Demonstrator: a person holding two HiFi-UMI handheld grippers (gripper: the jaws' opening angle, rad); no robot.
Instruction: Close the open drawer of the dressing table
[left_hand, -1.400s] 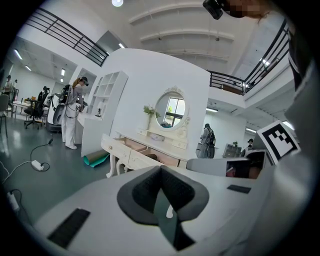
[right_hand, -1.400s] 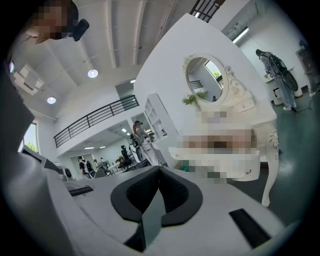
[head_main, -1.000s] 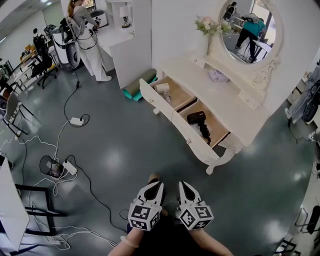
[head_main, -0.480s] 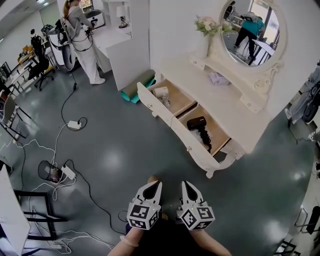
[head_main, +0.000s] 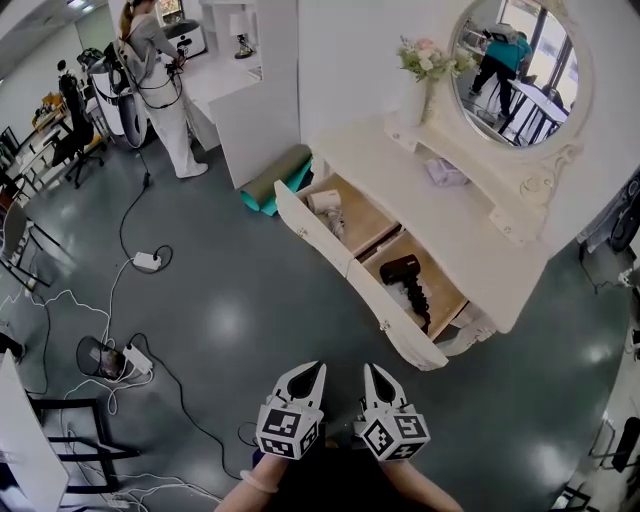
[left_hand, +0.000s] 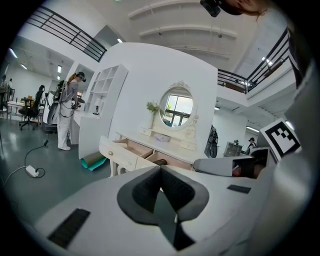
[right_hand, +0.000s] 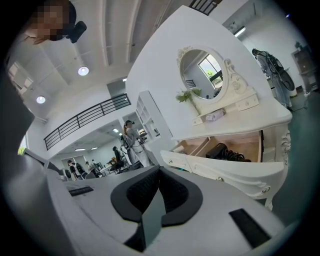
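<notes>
Well short of the open drawers, left tool and right tool hold jaws together, empty.

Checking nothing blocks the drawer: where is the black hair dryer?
Head view, right of centre: the black hair dryer lies inside the nearer open drawer of the white dressing table.

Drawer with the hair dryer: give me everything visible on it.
The drawer is pulled well out of the white dressing table, right of a second open drawer in the head view. It has a curved white front with a small knob and a wood-coloured inside. A black hair dryer and its coiled cord lie in it.
</notes>
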